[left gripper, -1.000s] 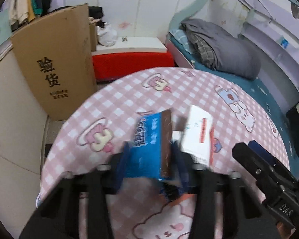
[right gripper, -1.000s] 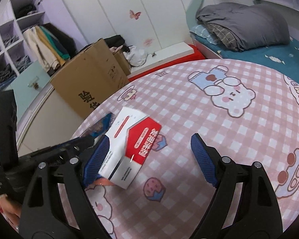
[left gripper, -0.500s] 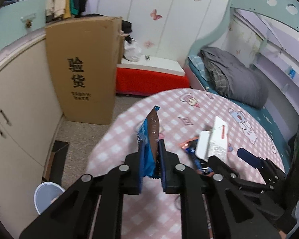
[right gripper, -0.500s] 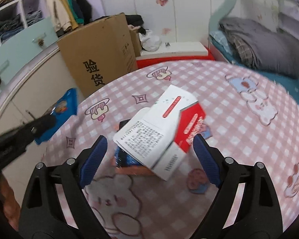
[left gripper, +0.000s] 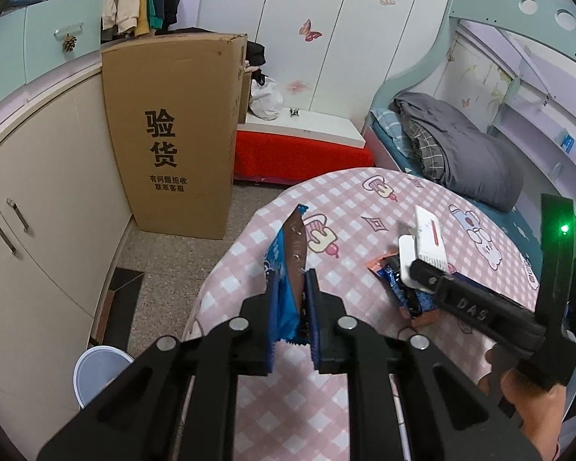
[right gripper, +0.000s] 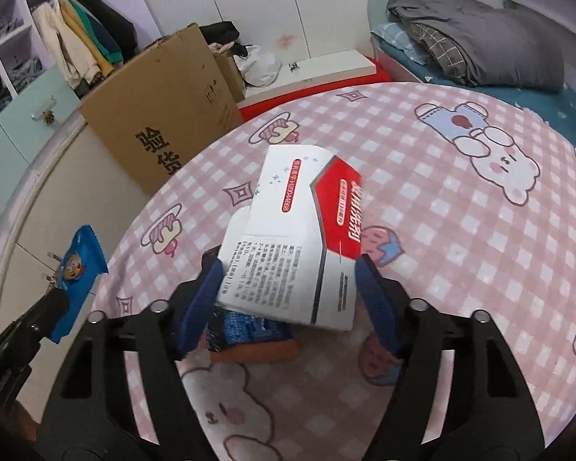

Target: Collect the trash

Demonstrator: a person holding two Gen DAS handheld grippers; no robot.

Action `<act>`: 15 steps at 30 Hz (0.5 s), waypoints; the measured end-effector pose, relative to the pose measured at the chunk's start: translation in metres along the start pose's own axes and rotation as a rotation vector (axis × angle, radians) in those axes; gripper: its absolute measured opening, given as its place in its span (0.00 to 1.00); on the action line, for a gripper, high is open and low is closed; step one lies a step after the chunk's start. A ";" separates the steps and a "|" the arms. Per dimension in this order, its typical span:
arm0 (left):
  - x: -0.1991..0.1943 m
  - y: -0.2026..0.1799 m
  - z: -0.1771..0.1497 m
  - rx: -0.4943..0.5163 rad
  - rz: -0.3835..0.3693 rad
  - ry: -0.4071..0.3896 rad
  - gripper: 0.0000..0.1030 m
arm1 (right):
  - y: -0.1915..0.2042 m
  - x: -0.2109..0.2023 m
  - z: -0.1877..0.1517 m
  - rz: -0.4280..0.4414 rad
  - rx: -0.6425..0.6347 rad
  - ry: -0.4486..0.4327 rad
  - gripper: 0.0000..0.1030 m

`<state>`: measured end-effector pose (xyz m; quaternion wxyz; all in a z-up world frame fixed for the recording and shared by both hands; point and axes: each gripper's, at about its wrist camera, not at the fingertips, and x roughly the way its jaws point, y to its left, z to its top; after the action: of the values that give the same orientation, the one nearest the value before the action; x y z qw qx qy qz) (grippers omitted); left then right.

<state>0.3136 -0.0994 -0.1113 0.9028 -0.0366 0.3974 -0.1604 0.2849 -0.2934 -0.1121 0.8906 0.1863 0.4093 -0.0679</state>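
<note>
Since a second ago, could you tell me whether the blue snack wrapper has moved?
Yes. The blue snack wrapper, clamped in the left gripper, has left the middle of the pink checked table and now hangs at its edge, toward the cardboard box.

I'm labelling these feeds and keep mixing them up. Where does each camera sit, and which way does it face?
Left wrist: sits on the left hand-held gripper, angled down past the table edge; its jaws pinch a blue snack wrapper; a hand shows at right.
Right wrist: sits on the right hand-held gripper, facing down at the table, its jaws closing around a red-and-white box.
Shared: wrapper, box, table, each other's gripper.
</note>
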 end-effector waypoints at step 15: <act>-0.027 -0.010 -0.010 0.010 -0.009 -0.022 0.12 | -0.053 -0.037 0.005 0.130 0.139 -0.031 0.39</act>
<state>0.2868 -0.0991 -0.0966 0.9066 -0.0358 0.3863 -0.1661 0.2502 -0.3452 -0.0960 0.8844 0.2726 0.3767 -0.0411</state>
